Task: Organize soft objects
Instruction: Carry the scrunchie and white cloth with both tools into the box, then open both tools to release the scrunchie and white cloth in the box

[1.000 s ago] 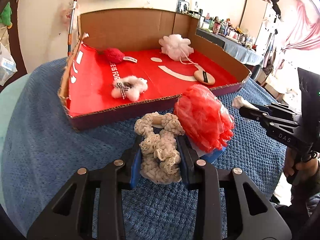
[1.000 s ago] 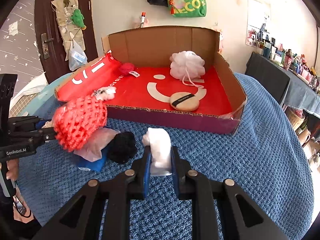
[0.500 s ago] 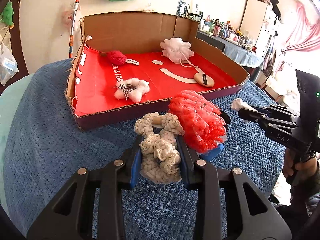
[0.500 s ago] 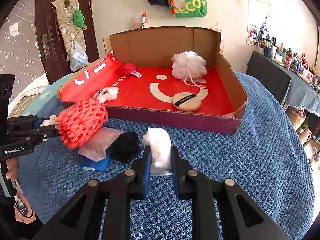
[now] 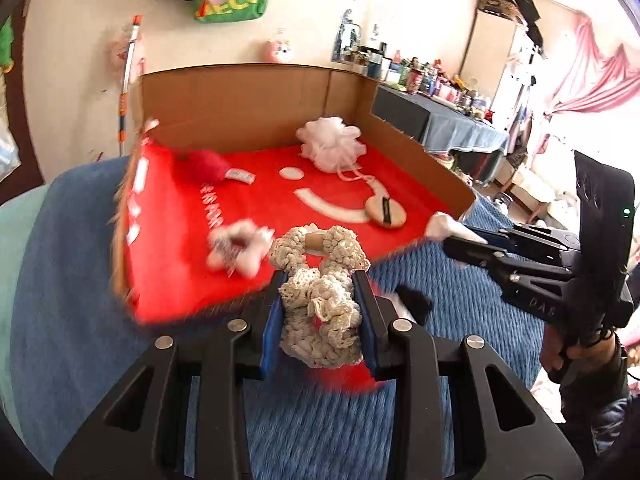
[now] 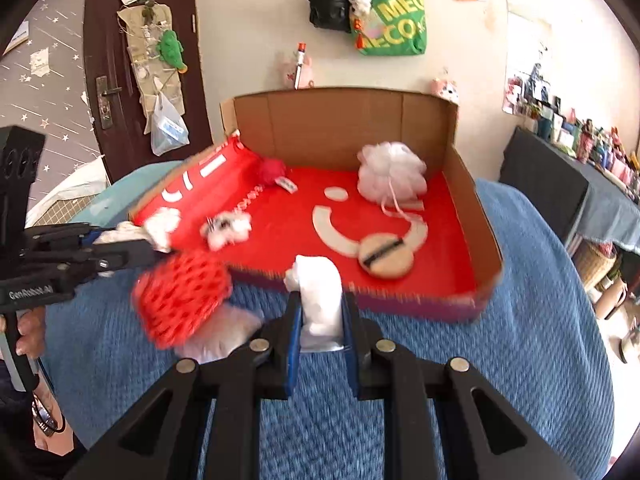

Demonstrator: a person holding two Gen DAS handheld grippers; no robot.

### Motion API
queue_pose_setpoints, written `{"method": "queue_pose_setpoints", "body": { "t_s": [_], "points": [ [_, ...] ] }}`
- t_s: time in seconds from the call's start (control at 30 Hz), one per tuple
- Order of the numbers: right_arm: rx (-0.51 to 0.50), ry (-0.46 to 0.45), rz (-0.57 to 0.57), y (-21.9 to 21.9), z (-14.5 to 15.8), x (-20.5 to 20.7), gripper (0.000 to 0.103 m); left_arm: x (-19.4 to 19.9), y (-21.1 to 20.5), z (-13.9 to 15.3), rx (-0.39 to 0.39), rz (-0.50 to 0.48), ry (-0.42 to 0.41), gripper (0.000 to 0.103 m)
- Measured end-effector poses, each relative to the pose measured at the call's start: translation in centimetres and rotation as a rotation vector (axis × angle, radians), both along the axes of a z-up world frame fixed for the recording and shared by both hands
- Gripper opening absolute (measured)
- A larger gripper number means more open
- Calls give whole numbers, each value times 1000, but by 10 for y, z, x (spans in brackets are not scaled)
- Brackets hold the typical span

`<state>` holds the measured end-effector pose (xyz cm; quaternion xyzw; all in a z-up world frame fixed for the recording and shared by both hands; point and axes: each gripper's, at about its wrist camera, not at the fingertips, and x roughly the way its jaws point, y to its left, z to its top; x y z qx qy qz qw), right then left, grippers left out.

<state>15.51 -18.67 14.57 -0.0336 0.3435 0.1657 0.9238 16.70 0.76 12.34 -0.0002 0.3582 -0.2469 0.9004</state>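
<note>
Your left gripper has its jaws clenched on a cream crocheted cord toy with a wooden ring, and a red knitted mesh pouch hangs just below those jaws, apparently caught up with the toy, though the attachment is hidden. Your right gripper has its jaws clamped on a small white soft wad, which stands upright between them. Both loads sit off the blue woven cloth covering the bench, and the open cardboard box with a red printed floor lies just ahead of both sets of jaws. Inside the box, ahead of the jaws, lie a white mesh bath puff, a round tan powder puff with a dark strap, a red fuzzy ball with a tag and a small white fluffy toy with a checked bow. The step in hand is judged to be carrying both items over the near wall of the box. Raise each load clear of that low wall before moving forward, since the dangling pouch could snag its edge. Aim for bare red floor between the items already placed, and part the jaws only once each item rests on the floor. A black fuzzy ball and a pale plastic-wrapped packet remain on the cloth beside the jaws.
</note>
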Motion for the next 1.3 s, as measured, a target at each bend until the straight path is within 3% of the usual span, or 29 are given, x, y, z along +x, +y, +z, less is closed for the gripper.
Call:
{"method": "queue_pose_setpoints", "body": {
  "t_s": [0.23,0.47,0.93,1.3],
  "points": [
    [-1,15,36,9,1,45,21,56,-35,-6,15,-64,51,31],
    [-32,64,86,13,-14,82,21,84,-52,-26,65,-80,97,31],
    [-98,144,151,24,-40,106,22,103,-56,-49,124,-65,165,31],
    [-95,154,155,22,-41,109,22,102,-61,-51,145,-75,158,31]
  ]
}}
